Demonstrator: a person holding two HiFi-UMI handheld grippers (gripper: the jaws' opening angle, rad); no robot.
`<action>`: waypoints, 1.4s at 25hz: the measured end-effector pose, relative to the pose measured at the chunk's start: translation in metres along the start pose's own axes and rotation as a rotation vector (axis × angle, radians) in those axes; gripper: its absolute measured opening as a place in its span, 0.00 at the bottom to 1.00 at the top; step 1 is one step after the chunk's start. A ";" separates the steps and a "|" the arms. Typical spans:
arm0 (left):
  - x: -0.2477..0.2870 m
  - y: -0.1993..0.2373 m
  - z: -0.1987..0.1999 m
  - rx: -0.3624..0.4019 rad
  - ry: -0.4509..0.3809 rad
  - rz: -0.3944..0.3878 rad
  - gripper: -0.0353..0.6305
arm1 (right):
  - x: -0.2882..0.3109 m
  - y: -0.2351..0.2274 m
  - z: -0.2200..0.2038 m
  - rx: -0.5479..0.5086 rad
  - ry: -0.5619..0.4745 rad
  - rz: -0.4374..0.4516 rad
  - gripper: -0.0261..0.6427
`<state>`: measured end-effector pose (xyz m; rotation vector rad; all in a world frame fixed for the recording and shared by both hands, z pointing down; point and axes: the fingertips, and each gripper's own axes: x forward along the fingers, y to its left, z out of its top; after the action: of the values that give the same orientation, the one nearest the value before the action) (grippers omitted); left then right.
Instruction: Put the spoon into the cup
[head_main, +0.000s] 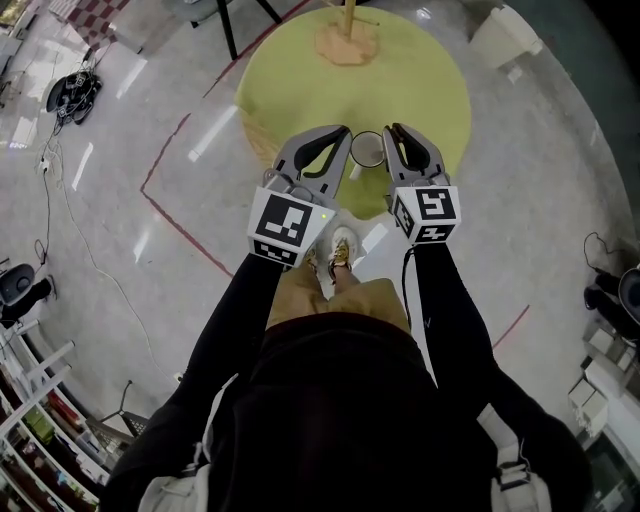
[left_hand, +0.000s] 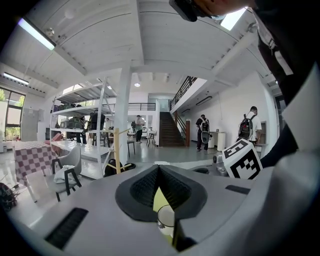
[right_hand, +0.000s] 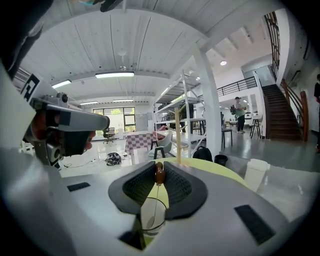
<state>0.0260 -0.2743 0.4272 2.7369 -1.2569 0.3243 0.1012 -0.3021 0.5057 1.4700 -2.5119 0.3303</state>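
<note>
Glossy grey floor (head_main: 520, 200) gleams, red tape lines (head_main: 187, 234) cross it; white metal shelving (left_hand: 102, 115), dark staircase (left_hand: 167, 132), ceiling strip light (right_hand: 114, 75) glowing.

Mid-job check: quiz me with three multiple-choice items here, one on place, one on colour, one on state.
1. Where does the cup stand? A floor; B table, between left gripper and right gripper; C chair.
2. Table top colour? A red; B black; C yellow-green.
3. Right gripper is: A shut on the spoon; B open, empty; C shut on the cup.
B: head view shows it there. C: the round top is yellow-green. A: its jaws pinch the spoon's brown handle end.
</note>
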 end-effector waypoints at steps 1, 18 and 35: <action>-0.001 0.000 -0.001 -0.001 0.002 0.001 0.08 | -0.001 0.000 -0.003 0.000 0.007 -0.002 0.14; -0.008 0.008 -0.004 -0.007 0.008 0.005 0.08 | -0.015 0.010 -0.058 -0.050 0.155 -0.040 0.14; -0.014 0.004 -0.006 -0.002 0.007 0.006 0.08 | -0.019 0.021 -0.071 -0.038 0.159 -0.028 0.35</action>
<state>0.0135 -0.2650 0.4299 2.7282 -1.2629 0.3327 0.0966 -0.2547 0.5659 1.4047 -2.3582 0.3769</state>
